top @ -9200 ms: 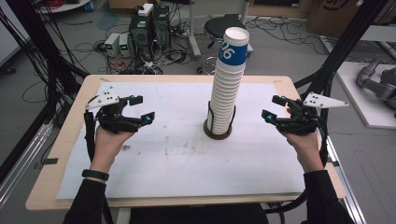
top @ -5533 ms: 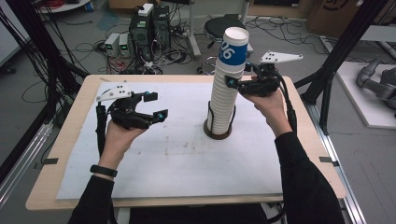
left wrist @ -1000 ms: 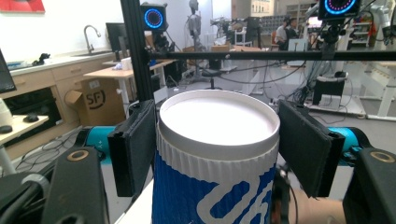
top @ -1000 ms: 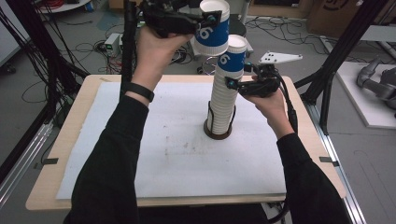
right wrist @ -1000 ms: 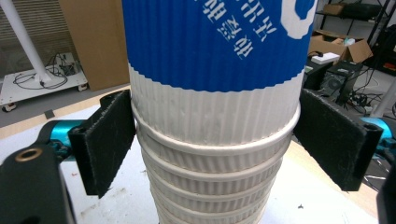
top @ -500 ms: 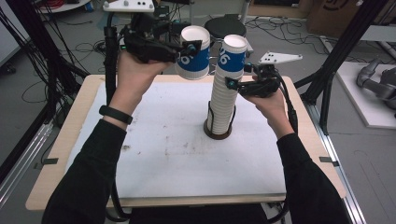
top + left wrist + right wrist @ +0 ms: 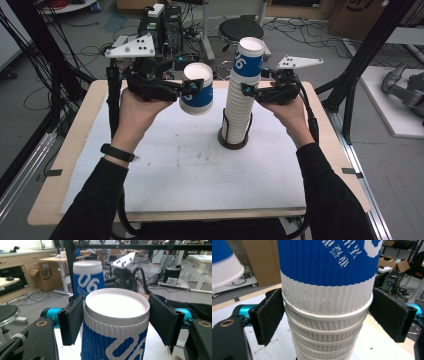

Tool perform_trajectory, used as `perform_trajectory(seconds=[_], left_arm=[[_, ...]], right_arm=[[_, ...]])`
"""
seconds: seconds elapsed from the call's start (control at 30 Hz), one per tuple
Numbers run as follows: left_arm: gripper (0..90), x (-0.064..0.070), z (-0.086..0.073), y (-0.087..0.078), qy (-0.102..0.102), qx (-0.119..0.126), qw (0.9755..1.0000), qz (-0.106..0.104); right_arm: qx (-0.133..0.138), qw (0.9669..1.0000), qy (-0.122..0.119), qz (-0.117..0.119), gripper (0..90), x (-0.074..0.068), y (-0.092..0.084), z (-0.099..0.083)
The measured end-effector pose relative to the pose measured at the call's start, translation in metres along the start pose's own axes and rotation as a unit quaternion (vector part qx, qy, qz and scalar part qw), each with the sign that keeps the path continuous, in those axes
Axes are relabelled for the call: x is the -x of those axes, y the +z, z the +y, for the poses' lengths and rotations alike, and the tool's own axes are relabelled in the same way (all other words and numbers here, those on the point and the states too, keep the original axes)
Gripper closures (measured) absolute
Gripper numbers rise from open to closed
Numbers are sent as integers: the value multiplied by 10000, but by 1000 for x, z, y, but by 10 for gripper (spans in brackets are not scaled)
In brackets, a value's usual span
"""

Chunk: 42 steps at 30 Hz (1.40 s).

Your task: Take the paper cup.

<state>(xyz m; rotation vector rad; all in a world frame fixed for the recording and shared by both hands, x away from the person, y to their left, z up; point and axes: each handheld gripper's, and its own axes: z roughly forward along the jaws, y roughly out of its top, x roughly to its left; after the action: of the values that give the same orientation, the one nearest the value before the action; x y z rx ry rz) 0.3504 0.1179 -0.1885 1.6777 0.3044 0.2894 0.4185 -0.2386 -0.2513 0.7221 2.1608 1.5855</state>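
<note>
A tall stack of upturned blue-and-white paper cups (image 7: pixel 239 115) stands on a dark round base (image 7: pixel 233 144) near the middle of the white mat (image 7: pixel 175 175). My right gripper (image 7: pixel 248 87) is shut on the stack (image 7: pixel 327 277) just under its top cup, and both pads (image 7: pixel 270 315) press on a cup rim. To the left of the stack, my left gripper (image 7: pixel 194 89) holds a single upturned cup (image 7: pixel 197 100) in the air above the mat. In the left gripper view the single cup (image 7: pixel 115 325) sits between the jaws of the left gripper (image 7: pixel 116 315), with the stack (image 7: pixel 88 277) behind it.
The mat covers most of a wooden table (image 7: pixel 60 165). Black frame posts (image 7: pixel 370 55) stand at both sides. Beyond the far edge are a round stool (image 7: pixel 240 31), electronic boxes (image 7: pixel 160 20) and loose cables on the floor.
My left gripper has come down and to the left with the single cup, away from the top of the stack. The right gripper and the stack have stayed still.
</note>
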Motion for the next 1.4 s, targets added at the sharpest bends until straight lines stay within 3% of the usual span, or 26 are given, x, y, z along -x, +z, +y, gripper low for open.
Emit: perform_trajectory(seconds=[0.27,0.73,1.1,1.4], left_arm=[[305,-1,-34,-6,-197,-73,9998,20],[305,3,-74,-3,-470,-39,9987,-181],[305,3,-96,-3,-615,-32,9978,-244],[305,6,-102,-5,-611,-6,9978,-272]], right_arm=[[5,10000,-62,-8,137,0,0,0],[-10,10000,81,12,137,0,-2,0],[90,9999,53,-25,137,-4,-15,-1],[196,9998,40,-67,138,-6,-35,-16]])
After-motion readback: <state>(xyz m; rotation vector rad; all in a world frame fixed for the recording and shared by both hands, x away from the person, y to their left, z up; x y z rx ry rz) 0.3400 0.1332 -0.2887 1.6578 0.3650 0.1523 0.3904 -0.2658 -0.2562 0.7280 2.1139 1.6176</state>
